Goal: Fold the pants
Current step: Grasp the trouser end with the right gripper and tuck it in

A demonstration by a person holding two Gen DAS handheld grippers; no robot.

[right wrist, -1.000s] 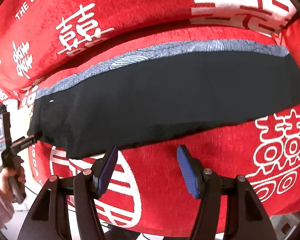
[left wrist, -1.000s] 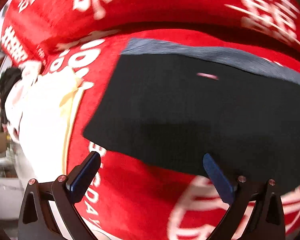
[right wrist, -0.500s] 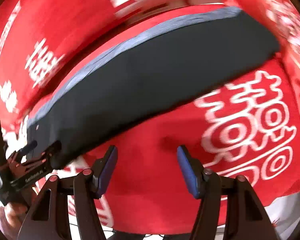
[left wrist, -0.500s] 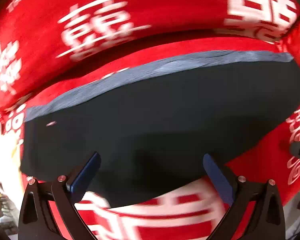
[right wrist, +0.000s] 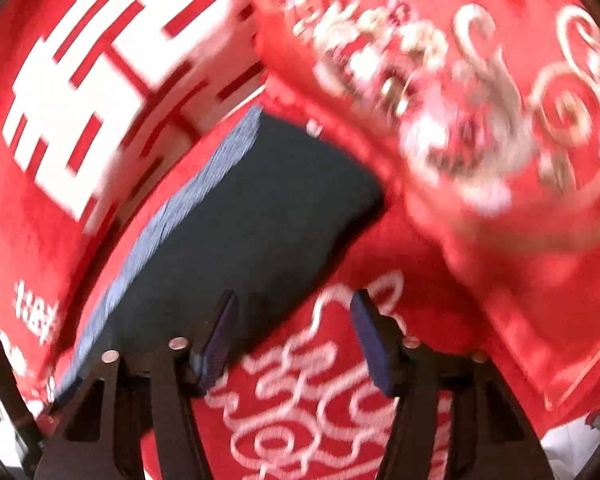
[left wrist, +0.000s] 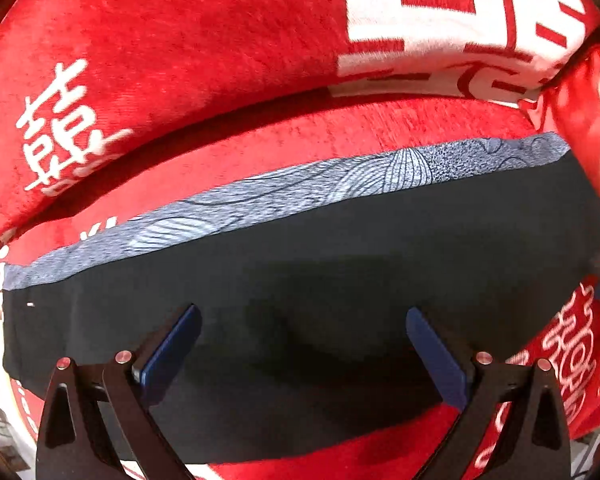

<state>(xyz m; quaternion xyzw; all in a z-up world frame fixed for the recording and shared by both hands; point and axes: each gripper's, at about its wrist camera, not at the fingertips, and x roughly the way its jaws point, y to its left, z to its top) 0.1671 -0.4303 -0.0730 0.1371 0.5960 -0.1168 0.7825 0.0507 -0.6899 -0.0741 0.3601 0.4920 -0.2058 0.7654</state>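
Observation:
The pants (left wrist: 320, 280) are dark navy with a grey patterned strip (left wrist: 300, 192) along the far edge. They lie flat in a long band across a red sofa seat. My left gripper (left wrist: 300, 344) is open and empty, above the middle of the band near its front edge. My right gripper (right wrist: 292, 340) is open and empty, over the front corner of the pants' right end (right wrist: 260, 208). The left gripper also shows at the lower left of the right wrist view (right wrist: 16, 392).
The sofa seat cover (left wrist: 340, 136) is red with white characters, and its backrest (left wrist: 180, 40) rises behind the pants. A red embroidered cushion (right wrist: 480, 120) lies against the pants' right end. The seat's front edge and pale floor (right wrist: 572, 448) show at the lower right.
My left gripper swung from the pants' left end to their middle. My right gripper swung right to the pants' right end by the cushion. Both stayed open.

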